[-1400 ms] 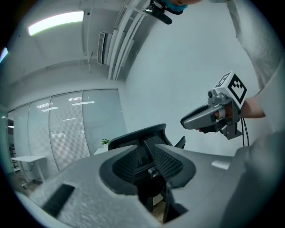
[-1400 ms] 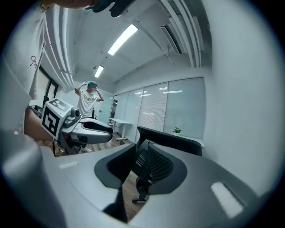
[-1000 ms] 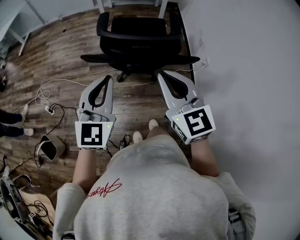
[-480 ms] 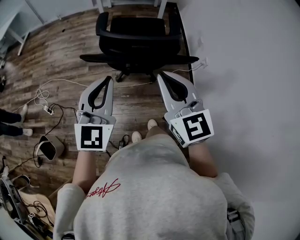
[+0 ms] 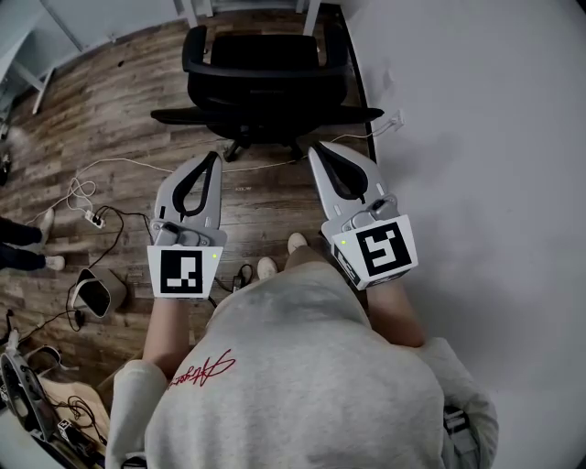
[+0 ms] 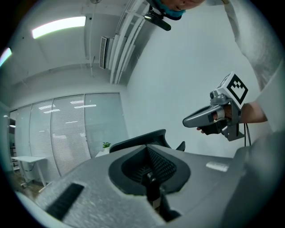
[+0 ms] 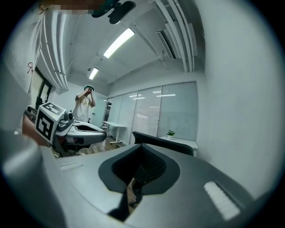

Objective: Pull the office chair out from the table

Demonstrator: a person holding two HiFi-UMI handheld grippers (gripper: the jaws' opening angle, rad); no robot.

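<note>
Left gripper [image 5: 212,158] and right gripper [image 5: 315,147]: jaws closed together, nothing held, both carried level and side by side, just short of the chair [image 5: 265,78] and not touching it. Chair: placed on the wood floor [image 5: 119,119] beside the white wall [image 5: 476,137], seat turned toward the table [image 5: 314,16] legs at the top of the head view, backrest turned toward the grippers and spanning left to right. Black throughout, with two armrests and base legs seen beneath.
</note>
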